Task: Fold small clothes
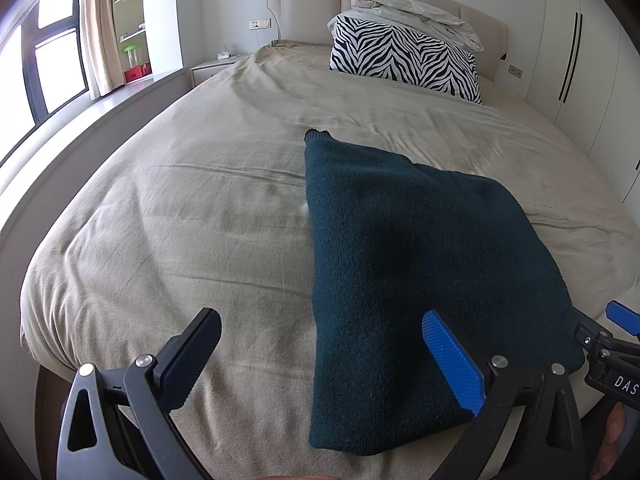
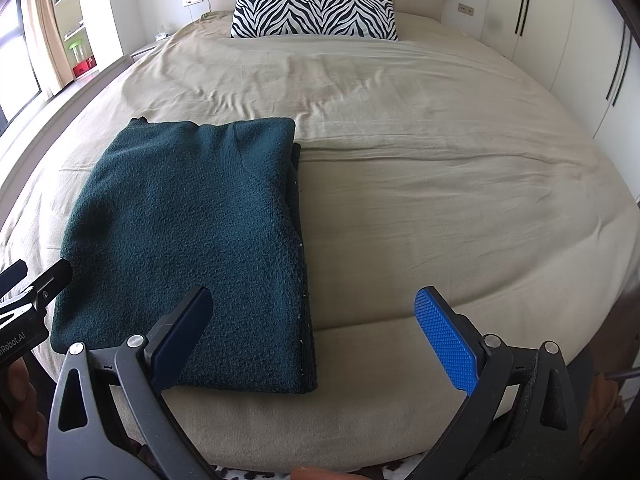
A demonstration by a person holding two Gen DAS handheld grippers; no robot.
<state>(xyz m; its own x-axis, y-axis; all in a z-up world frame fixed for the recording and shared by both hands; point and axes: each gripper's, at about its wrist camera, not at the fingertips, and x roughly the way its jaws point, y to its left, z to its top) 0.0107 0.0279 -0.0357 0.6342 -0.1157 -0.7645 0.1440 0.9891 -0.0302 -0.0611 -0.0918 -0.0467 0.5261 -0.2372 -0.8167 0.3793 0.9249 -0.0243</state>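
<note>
A dark teal knitted sweater point(image 1: 420, 264) lies folded into a rough rectangle on the beige bed near its foot; it also shows in the right wrist view point(image 2: 192, 240). My left gripper point(image 1: 324, 344) is open and empty, held just above the sweater's near left corner. My right gripper point(image 2: 316, 320) is open and empty, held over the sweater's near right edge, its left finger point(image 2: 188, 332) above the cloth. The right gripper also shows at the edge of the left wrist view point(image 1: 612, 344), and the left one in the right wrist view point(image 2: 36, 284).
The beige bed sheet point(image 1: 180, 200) covers a wide bed. A zebra-print pillow point(image 1: 404, 58) and a crumpled white duvet point(image 1: 416, 12) lie at the headboard. A window ledge and shelves run along the left; white wardrobes point(image 1: 580, 80) stand at the right.
</note>
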